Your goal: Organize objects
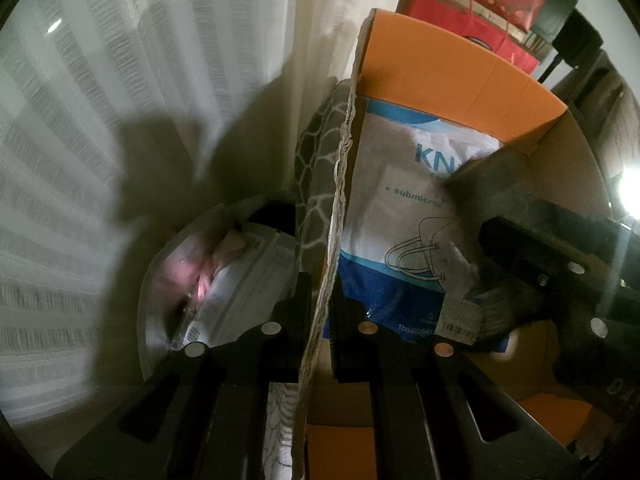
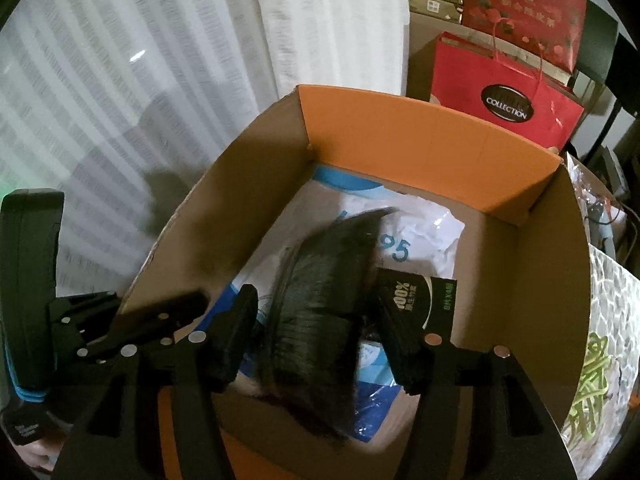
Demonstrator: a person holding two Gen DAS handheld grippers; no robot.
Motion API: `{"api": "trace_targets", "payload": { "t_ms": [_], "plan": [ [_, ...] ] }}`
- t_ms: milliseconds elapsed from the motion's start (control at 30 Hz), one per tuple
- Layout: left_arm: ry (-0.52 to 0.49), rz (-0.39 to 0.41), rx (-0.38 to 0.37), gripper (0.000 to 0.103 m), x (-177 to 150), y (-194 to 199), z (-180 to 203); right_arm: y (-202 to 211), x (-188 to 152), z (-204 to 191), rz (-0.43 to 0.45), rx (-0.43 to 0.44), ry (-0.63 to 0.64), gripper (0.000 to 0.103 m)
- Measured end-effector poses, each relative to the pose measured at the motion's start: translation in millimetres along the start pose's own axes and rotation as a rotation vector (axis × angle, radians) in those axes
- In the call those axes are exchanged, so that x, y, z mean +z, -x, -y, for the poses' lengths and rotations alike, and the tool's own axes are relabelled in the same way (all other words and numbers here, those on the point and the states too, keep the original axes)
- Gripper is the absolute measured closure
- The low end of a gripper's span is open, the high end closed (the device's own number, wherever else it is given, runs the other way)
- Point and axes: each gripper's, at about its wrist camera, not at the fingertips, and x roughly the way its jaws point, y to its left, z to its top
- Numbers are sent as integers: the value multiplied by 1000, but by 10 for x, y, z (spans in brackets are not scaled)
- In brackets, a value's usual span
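Left gripper (image 1: 322, 320) clamps the box (image 2: 432, 140) wall; right gripper (image 2: 316, 336) jaws apart around the dark bundle (image 2: 320, 300) — it may snag a pad; tipping likely.

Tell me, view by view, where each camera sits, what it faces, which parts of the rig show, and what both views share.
Left wrist: sits on the left gripper, looking steeply down; its fingers are clamped on the cardboard box wall. The right gripper enters at right.
Right wrist: sits on the right gripper, looking down into the box; a dark knitted item lies between its parted fingers, untouched. The left gripper shows at left.
Shared: the box, KN95 mask packet, red gift bags, white curtain.
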Motion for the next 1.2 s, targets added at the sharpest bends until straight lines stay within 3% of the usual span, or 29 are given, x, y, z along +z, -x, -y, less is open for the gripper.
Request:
{"api": "trace_targets", "payload": {
  "t_ms": [133,500,867,933,1200],
  "plan": [
    [1,0,0,96,1,-1,-3,38,2,37,9,-4,-11,34],
    [0,-1,0,96,2,-5,-10,238,46,230,54,-29,-43,32],
    [-3,-2,5,96,-26,4,-27,551,59,616,104,-85,-95,11],
    [-2,-2,5,96,-27,5,-36,606,55,700,117,-100,-109,1],
    [-4,-3,6,95,-26,7,-42,763,2,1032,143,-145,-159,1]
  ]
}}
